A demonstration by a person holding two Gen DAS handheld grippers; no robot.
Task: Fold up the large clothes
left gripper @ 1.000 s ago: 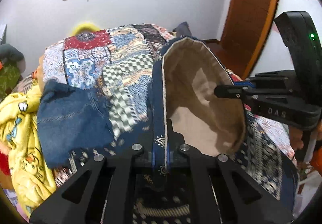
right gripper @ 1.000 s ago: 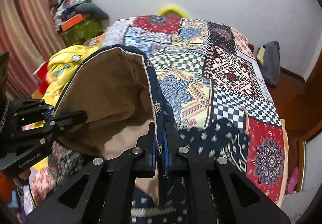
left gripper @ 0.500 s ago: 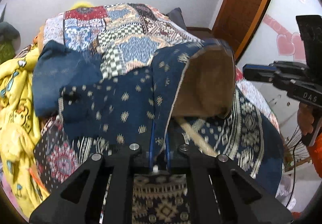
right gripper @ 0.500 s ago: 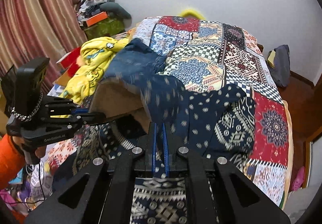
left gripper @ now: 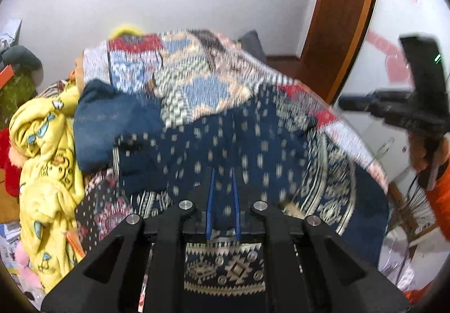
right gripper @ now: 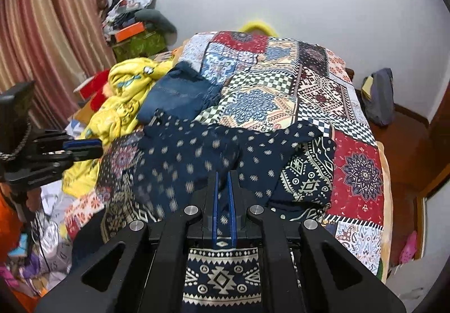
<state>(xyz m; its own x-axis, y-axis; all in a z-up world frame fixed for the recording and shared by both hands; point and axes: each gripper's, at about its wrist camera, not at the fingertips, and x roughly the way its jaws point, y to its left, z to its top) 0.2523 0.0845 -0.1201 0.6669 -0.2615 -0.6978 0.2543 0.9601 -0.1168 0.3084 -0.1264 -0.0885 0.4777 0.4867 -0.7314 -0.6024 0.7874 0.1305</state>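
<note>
A large navy patterned garment (right gripper: pixel 213 155) lies folded over on the patchwork bed; it also shows blurred in the left wrist view (left gripper: pixel 242 150). My left gripper (left gripper: pixel 222 192) hangs just above the cloth, its blue fingers slightly parted with nothing between them. My right gripper (right gripper: pixel 222 192) stands the same way over the garment's near edge, fingers parted and empty. The left gripper also shows at the left of the right wrist view (right gripper: pixel 81 147). The right gripper shows at the right of the left wrist view (left gripper: pixel 393 107).
Folded blue jeans (right gripper: pixel 174 93) and a yellow blanket (right gripper: pixel 126 96) lie at the bed's left. The patchwork bedspread (right gripper: pixel 281 82) covers the far bed. A wooden door (left gripper: pixel 343 9) stands at right, a curtain (right gripper: pixel 47 31) at left.
The raised fold of the garment has been laid down flat on the bed. Both grippers have let go of its edge and their fingers have parted.
</note>
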